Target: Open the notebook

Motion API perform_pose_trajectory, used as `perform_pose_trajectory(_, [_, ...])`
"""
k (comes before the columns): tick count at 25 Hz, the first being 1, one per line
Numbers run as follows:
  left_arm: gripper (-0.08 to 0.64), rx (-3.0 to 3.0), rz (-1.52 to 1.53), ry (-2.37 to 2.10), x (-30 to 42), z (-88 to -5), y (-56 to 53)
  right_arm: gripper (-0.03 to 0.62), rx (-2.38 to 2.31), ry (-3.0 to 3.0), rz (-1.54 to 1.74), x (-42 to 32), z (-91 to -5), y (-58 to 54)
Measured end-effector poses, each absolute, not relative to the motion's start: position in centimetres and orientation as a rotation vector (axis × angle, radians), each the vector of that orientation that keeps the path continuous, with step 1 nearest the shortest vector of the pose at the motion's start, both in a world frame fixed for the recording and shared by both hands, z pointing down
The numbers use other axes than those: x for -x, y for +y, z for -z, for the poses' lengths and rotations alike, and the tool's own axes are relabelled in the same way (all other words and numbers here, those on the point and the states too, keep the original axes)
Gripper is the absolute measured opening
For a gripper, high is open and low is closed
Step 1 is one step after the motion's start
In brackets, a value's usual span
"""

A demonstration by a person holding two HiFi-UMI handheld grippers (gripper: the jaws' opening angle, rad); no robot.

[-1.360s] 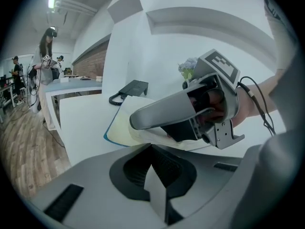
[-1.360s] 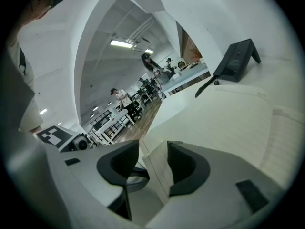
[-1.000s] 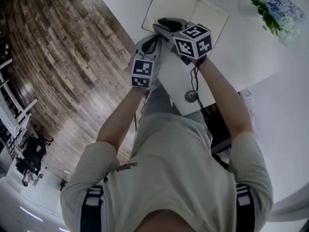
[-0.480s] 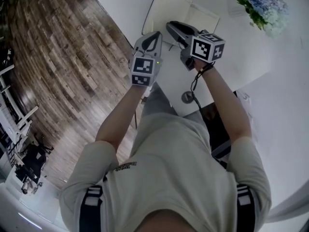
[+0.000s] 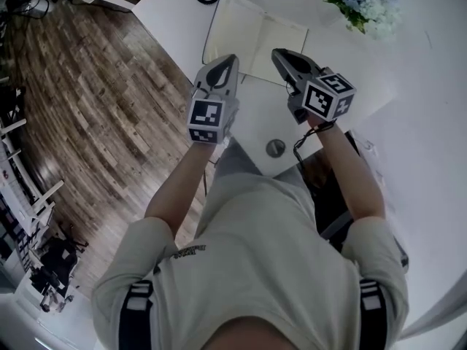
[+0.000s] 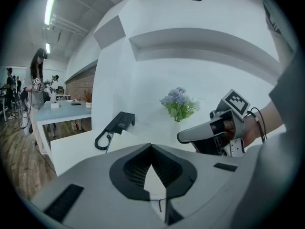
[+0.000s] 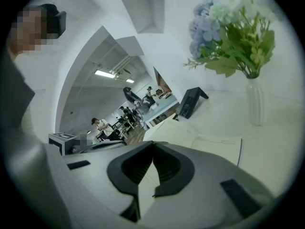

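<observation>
The notebook lies open on the white table, both cream pages facing up. My left gripper hovers above the table's near edge, just short of the notebook's near left corner. Its jaws meet at the tips with nothing between them. My right gripper hangs over the notebook's near right edge, raised off the page. Its jaws are closing and the tips touch, with nothing held. The left gripper view shows the right gripper beside it on the right.
A black corded telephone sits at the table's far left, past the notebook. A glass vase of blue and white flowers stands far right. A small round metal disc is set in the table near me. Wooden floor lies to the left.
Both grippers have lifted off the notebook and drawn back toward me. The right gripper slid right, off the page it was over. The notebook stays open.
</observation>
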State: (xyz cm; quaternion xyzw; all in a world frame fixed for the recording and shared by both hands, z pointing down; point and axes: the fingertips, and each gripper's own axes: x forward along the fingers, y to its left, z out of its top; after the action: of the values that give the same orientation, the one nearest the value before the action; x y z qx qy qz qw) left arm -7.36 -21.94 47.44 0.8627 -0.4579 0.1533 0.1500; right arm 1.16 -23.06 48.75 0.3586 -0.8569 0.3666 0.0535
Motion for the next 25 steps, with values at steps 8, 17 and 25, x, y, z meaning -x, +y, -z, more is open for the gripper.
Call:
perform_pose_trajectory(8, [0.000, -2.615, -0.330, -1.323, 4.8, -40.4, -19.7, 0.006, -1.049, -2.687, -0.722, -2.7, -42.8, -19.4])
perform_pose_trajectory(17, [0.000, -2.781, -0.173, -1.314, 2.8, -35.4, -15.5, 0.005, -1.229, -2.673, -0.680, -5.1, -40.3, -14.9])
perform_pose_trajectory(25, [0.000, -2.797, -0.171, -1.284, 2.7, -35.5, -10.3, 0.005, -1.285, -2.676, -0.471, -4.3, -39.4, -9.9])
